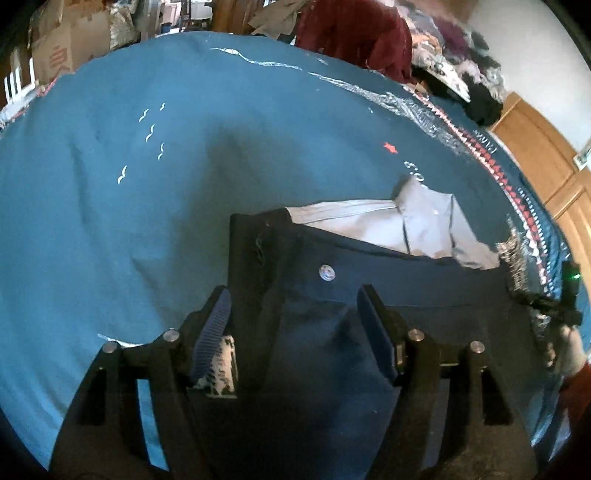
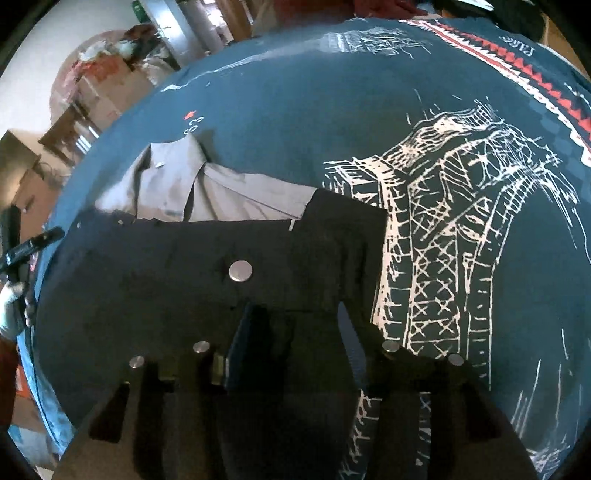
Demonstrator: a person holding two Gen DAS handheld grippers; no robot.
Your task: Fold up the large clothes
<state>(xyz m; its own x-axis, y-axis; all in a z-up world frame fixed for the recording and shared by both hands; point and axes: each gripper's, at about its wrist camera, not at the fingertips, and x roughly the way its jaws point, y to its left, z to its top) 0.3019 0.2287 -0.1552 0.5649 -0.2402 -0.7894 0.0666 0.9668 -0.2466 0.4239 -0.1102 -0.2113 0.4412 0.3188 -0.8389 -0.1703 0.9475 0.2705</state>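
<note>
Teal-blue printed cloth, a wide bed cover [image 1: 110,206] with white birds, a white lattice-tower drawing and a red-and-white zigzag border, fills both views and serves as the landmark. On it lies the dark navy garment [image 1: 332,332], flat, with a pale grey inner lining [image 1: 369,218] folded out along its far edge and a round silver snap button [image 1: 327,273] near its middle; the same button shows in the right wrist view [image 2: 240,271]. Beyond the far edge of the cover is clutter: a dark red heap of fabric [image 1: 354,33], brown cardboard boxes [image 1: 66,44] to its left, and a patterned pile of mixed laundry [image 1: 454,66] to its right, with honey-coloured wooden cabinet doors [image 1: 546,158] past the cover's bordered side. The left gripper [image 1: 295,325] sits low over the garment's near left part, its blue ribbed fingers spread apart with navy cloth between them, not pinched. The right gripper [image 2: 295,343] rests over the garment's near right part, beside the tower drawing, its fingers likewise parted with dark cloth between. At the left edge of the right wrist view a pale gloved hand [image 2: 11,306] shows beside the cover's edge.
</note>
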